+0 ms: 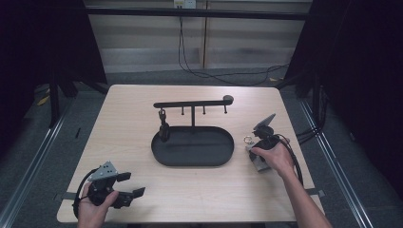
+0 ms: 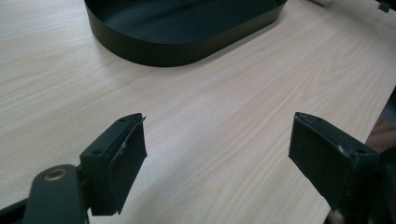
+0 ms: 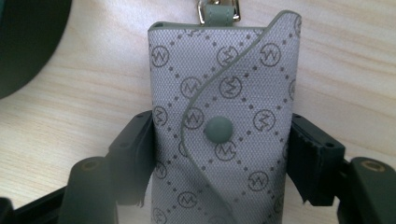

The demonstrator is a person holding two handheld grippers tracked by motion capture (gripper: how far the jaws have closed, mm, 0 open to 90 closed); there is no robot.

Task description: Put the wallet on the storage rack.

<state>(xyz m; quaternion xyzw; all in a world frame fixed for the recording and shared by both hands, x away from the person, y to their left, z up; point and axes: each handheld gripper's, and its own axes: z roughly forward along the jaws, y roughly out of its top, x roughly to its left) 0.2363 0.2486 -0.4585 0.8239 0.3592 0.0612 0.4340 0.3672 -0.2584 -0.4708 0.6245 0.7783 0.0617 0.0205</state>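
Observation:
A grey patterned key pouch with a round snap and a metal clasp at its top lies flat on the wooden table. My right gripper is shut on it, one black pad pressed against each long side. In the high view the pouch lies right of the black oval tray, partly under the hand, with its ring on the table and my right gripper over it. My left gripper rests at the table's front left, open with nothing between its fingers.
A black rack with several hooks stands at the back of the tray, and a dark item hangs from its left hook. The tray wall lies ahead of the left gripper. Bare tabletop surrounds the tray.

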